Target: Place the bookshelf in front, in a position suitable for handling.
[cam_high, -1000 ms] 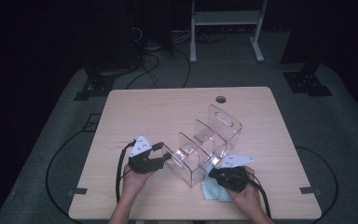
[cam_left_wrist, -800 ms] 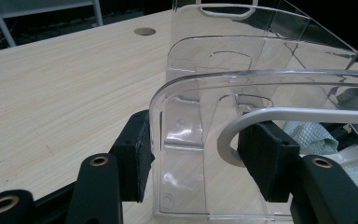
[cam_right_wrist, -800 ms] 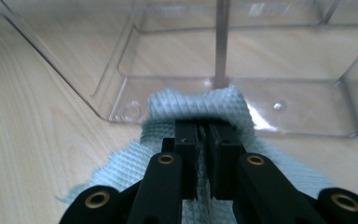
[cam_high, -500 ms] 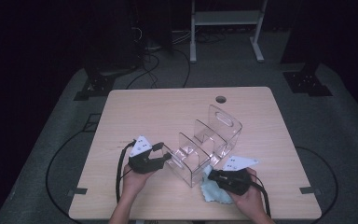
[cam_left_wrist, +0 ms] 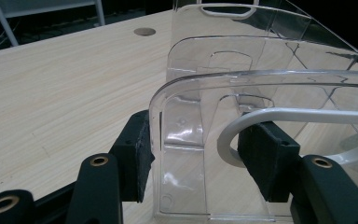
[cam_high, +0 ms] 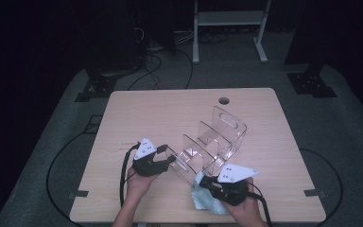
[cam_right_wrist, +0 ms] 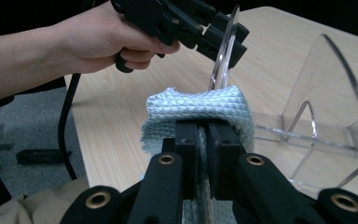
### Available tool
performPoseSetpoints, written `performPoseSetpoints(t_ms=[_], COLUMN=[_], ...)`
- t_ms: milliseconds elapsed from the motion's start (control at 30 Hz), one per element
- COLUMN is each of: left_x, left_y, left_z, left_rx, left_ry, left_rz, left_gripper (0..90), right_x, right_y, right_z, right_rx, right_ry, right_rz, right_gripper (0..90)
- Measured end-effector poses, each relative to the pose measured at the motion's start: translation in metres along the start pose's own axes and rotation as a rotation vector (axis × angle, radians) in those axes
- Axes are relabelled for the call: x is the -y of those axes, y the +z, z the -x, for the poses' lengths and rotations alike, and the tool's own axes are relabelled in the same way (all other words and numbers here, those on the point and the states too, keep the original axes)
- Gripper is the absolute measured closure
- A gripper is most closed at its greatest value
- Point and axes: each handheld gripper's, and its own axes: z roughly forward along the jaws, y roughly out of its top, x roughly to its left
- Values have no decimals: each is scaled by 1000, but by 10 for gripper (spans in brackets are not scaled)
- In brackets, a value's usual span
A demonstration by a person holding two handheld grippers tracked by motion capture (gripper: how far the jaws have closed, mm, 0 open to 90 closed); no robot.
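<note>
A clear plastic organizer (cam_high: pixel 217 137) with several upright panels stands on the wooden table (cam_high: pixel 170 113). My left gripper (cam_high: pixel 170 161) holds its near end panel (cam_left_wrist: pixel 191 116), with a pad pressed against it on each side. From the right gripper view, that left gripper (cam_right_wrist: pixel 223 35) sits at the panel's top edge, held by a hand (cam_right_wrist: pixel 98 42). My right gripper (cam_high: pixel 207 182) is shut on a pale blue quilted cloth (cam_right_wrist: pixel 196 105). The cloth (cam_high: pixel 203 198) bunches up against the organizer's near corner, at the table's front.
A round cable hole (cam_high: pixel 224 100) lies near the table's far edge. Black cables (cam_high: pixel 123 175) trail from the grippers over the front edge. A white metal frame (cam_high: pixel 227 19) and dark stands rise from the floor beyond the table.
My right gripper has drawn the cloth slightly nearer the table's front edge. My left gripper has kept its hold on the organizer.
</note>
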Motion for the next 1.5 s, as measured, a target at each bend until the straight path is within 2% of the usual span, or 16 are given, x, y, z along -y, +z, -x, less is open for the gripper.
performPoseSetpoints(t_ms=[133,200,367,567,667,800,933,1000,1100,1167,1267,1400,1500], left_x=[0,0,0,0,1,1,1,1,1,1,1,1,1], left_y=[0,0,0,-1,-1,-1,-1,-1,-1,-1,-1,-1,-1], left_z=[0,-1,-1,-2,-2,-2,-2,-2,-3,-4,-3,-3,-3], left_rx=[1,2,5,-2,2,4,2,3,4,5,3,0,0], left_ry=[-1,-4,-9,-8,-13,-11,-9,-7,-11,-18,-8,-6,-7], left_rz=[1,3,4,5,8,8,8,6,9,12,9,4,5], left_gripper=[459,459,460,459,459,460,460,459,460,460,460,460,460], right_x=[9,9,9,31,31,28,41,48,47,39,39,50,51], right_y=[7,6,7,32,33,32,44,51,50,41,41,51,52], right_z=[0,-2,-2,1,-1,-3,0,1,2,2,3,5,6], right_rx=[4,15,16,-2,-14,-7,-18,-19,-23,-17,-21,-30,-33], right_ry=[7,-6,-4,25,27,13,31,22,29,24,27,38,39], right_rz=[-35,-30,-29,-132,-128,-121,-175,-207,-205,-163,-156,-205,-215], right_gripper=[837,838,838,837,837,837,837,837,837,837,837,837,837])
